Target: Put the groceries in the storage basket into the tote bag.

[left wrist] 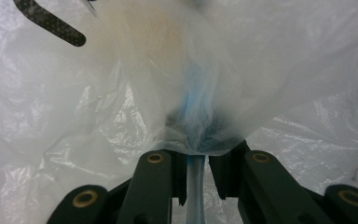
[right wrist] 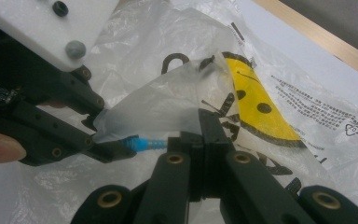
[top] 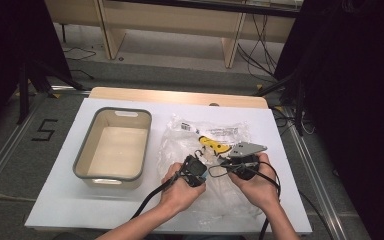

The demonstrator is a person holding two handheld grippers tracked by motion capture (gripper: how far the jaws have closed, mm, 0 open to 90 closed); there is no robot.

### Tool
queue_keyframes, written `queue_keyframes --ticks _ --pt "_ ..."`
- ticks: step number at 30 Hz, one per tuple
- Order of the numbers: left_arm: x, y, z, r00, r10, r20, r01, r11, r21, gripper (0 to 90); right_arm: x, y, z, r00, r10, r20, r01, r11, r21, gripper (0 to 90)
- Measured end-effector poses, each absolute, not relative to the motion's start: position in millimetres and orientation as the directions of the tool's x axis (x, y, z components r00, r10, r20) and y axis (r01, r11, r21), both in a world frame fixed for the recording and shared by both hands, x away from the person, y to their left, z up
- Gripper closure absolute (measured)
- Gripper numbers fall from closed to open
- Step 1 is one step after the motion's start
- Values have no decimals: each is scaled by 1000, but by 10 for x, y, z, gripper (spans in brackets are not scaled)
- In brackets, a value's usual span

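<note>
Two grippers clamp the clear plastic bag (top: 207, 150), which lies on the table just right of the grey-rimmed bin (top: 113, 145). Left gripper (top: 205, 172) and right gripper (top: 219, 170) each pinch a film fold, jaws together.

Plastic bag (left wrist: 121, 107) blurs close up; smiley print (right wrist: 256, 107) half covered by fold.
</note>
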State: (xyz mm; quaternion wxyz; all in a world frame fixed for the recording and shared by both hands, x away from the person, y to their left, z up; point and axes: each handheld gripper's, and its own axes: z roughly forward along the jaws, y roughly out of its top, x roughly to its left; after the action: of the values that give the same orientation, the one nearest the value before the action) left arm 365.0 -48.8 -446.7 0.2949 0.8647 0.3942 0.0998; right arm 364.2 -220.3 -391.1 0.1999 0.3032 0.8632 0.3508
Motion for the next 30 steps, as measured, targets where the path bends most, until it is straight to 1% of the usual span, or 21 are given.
queue_keyframes --ticks 6,16,18,21,23,28,30 --pt "3670 -501 -4512 654 754 -55 640 -514 570 778 3646 -2202 -3917 -737 663 -132 384 571 726 900" --pt "3696 -506 -4537 644 762 -71 659 -506 557 763 3652 -2208 -3922 -737 664 -131 388 573 722 900" --pt "3688 -502 -4528 652 754 -75 653 -509 561 728 3655 -2207 -3926 -735 666 -129 390 570 723 900" --pt "3651 -497 -4506 666 742 -69 632 -513 581 638 3659 -2210 -3930 -734 666 -132 390 573 721 900" --pt "3625 -477 -4488 681 729 -69 618 -521 588 597 3659 -2212 -3932 -734 666 -131 391 573 721 900" --pt "3520 -373 -4415 714 696 -76 585 -533 611 547 3662 -2223 -3940 -731 669 -130 393 569 722 900" --pt "3466 -315 -4373 729 681 -66 563 -542 624 531 3663 -2223 -3940 -730 671 -129 394 568 723 900"
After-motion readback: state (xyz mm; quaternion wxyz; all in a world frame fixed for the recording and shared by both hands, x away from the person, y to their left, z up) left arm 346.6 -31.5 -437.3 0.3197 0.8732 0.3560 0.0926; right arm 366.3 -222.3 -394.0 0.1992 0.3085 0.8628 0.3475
